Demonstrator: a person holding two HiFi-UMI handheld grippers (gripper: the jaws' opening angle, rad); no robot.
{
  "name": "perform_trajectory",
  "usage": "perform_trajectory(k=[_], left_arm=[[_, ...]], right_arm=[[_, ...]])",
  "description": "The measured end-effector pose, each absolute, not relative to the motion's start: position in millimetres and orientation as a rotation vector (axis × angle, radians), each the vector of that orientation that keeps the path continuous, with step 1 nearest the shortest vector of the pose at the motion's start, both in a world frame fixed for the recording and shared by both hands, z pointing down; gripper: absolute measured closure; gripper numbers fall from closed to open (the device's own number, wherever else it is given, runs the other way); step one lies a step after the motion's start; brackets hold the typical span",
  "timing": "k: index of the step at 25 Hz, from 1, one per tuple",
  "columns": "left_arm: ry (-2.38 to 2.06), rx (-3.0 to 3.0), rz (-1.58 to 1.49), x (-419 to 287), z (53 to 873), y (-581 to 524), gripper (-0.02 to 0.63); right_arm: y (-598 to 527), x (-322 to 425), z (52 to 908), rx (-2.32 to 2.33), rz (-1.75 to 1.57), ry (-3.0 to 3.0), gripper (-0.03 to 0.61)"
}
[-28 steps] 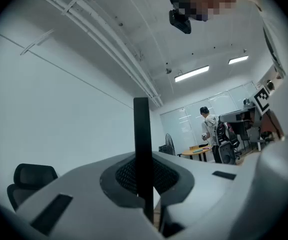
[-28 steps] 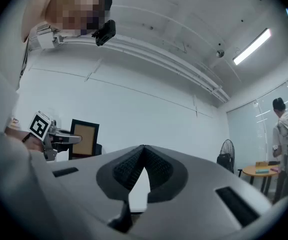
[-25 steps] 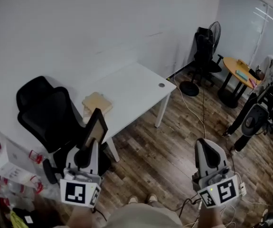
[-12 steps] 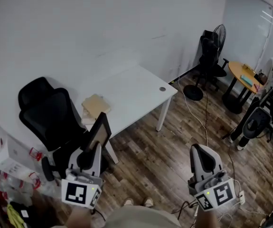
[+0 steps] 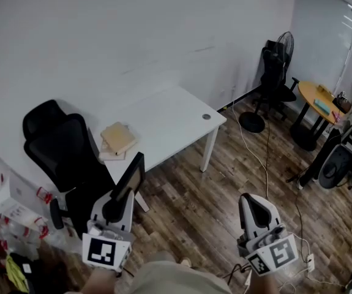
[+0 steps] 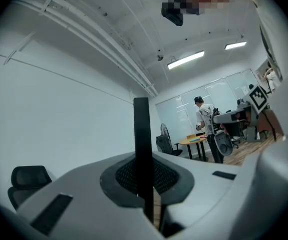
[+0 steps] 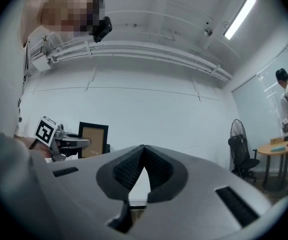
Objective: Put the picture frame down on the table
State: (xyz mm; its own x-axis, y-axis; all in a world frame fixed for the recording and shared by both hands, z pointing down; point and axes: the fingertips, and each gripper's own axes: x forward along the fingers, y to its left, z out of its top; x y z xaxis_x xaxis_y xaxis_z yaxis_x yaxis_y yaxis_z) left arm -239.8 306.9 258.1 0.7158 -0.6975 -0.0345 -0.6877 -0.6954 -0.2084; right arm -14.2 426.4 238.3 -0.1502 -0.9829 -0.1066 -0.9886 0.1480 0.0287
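Against the wall: white table (image 5: pixel 169 118), tan stack (image 5: pixel 118 139) on it | left fingers (image 6: pixel 123 176) clamp picture frame (image 5: pixel 130 176) | right fingers (image 7: pixel 126 171) together, empty

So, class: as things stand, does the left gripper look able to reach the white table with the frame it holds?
Probably yes. The left gripper, shut on the picture frame, faces the table at its bare near edge; the black chair stands off to one side, the books further back.

White wall (image 5: pixel 133 35); wood-plank floor (image 5: pixel 194 207); black office chair (image 5: pixel 65 146); round yellow table (image 5: pixel 322 98), standing fan (image 5: pixel 285 43) far right.
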Motion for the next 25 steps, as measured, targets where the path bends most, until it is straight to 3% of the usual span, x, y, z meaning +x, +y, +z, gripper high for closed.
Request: perform_trajectory(k=[11,25], left_arm=[[1.108,-2.779,-0.07,-211,272,288,0.58],[1.054,-2.875,-0.064,-173,288,172,0.58]], right_arm=[[405,15,258,-2.007,0.082,2.341,0.555],[291,35,271,-2.027,0.006,2.378,0.555]])
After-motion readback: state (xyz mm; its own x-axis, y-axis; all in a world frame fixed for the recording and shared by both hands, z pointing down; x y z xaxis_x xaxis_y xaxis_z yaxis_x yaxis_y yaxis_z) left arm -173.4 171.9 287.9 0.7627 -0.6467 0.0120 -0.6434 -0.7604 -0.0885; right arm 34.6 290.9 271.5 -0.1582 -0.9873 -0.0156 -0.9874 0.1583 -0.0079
